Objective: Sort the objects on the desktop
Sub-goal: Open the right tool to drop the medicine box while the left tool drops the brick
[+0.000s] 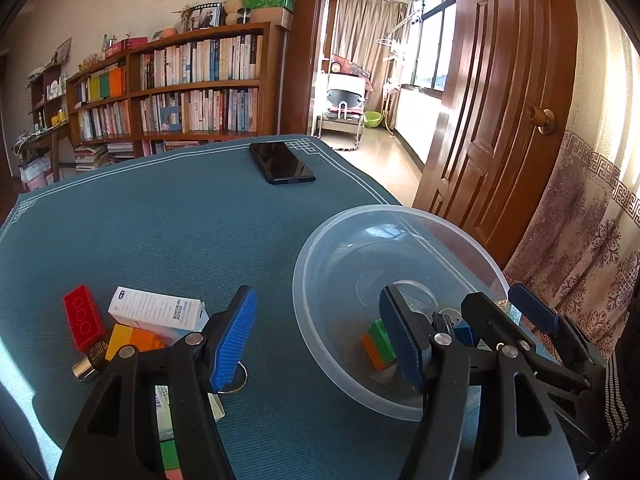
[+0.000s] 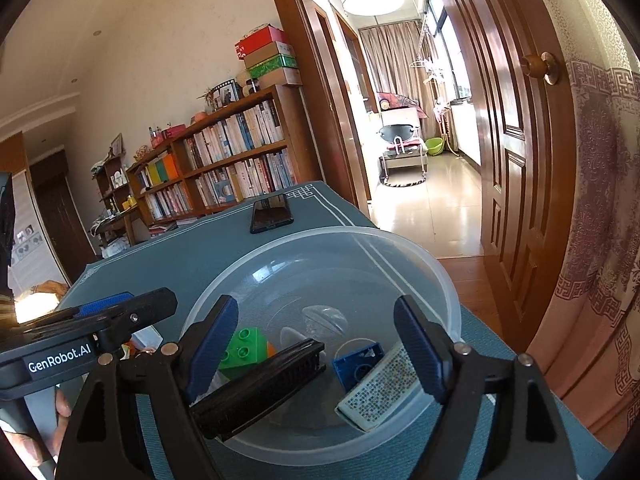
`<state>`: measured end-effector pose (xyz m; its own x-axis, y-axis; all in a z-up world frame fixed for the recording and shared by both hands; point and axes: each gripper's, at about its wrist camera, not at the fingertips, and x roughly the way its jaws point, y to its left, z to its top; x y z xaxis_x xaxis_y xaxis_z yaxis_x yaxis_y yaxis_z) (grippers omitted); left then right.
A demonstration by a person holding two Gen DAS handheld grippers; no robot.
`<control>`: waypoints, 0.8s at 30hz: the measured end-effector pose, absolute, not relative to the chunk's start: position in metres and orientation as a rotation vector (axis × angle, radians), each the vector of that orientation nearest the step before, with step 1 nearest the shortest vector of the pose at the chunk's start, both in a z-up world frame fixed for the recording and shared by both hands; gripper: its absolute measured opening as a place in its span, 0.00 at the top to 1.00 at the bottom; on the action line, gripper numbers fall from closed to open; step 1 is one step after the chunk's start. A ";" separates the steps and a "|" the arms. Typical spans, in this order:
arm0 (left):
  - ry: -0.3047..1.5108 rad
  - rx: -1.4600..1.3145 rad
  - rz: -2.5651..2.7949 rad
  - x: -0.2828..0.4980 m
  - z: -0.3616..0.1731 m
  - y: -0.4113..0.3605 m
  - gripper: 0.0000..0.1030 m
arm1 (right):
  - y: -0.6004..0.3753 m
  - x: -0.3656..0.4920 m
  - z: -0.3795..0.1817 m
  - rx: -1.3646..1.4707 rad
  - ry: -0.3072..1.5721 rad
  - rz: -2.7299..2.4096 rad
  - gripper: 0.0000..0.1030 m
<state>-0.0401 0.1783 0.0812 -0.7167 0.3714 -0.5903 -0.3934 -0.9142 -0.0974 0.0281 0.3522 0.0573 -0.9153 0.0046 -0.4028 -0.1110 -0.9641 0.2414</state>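
clear plastic bowl point(image 2: 448, 280) upright on the teal mat, holding a green-and-orange brick point(image 2: 244, 350), black comb point(image 2: 256, 392), blue brick point(image 2: 358, 364) and patterned box point(image 2: 378, 392). outside it, to the left: red brick point(image 1: 82, 316) lying flat, white carton point(image 1: 160, 310), yellow-orange brick point(image 1: 132, 340), all clustered.

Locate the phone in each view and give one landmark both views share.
Left wrist: the phone lies near the mat's far corner, above centre, well beyond the bowl.
Right wrist: the phone lies left of centre, just past the bowl's far rim.
Shared landmark: the bookshelf behind the table.
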 end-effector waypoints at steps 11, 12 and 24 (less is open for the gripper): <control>-0.004 -0.879 2.623 -0.035 0.083 0.151 0.34 | 0.327 0.046 0.058 -0.766 0.260 3.128 0.19; -0.009 -0.879 2.624 -0.035 0.083 0.149 0.34 | 0.326 0.048 0.058 -0.774 0.245 3.128 0.19; -0.065 -0.878 2.662 -0.024 0.087 0.123 0.34 | 0.313 0.038 0.046 -0.943 0.029 2.973 0.18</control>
<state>-0.0238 0.1234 0.0866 -0.7530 0.3291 -0.5698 -0.3007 -0.9423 -0.1469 0.0381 0.3130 0.0455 -0.8169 0.0155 -0.5766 -0.0266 -0.9996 0.0108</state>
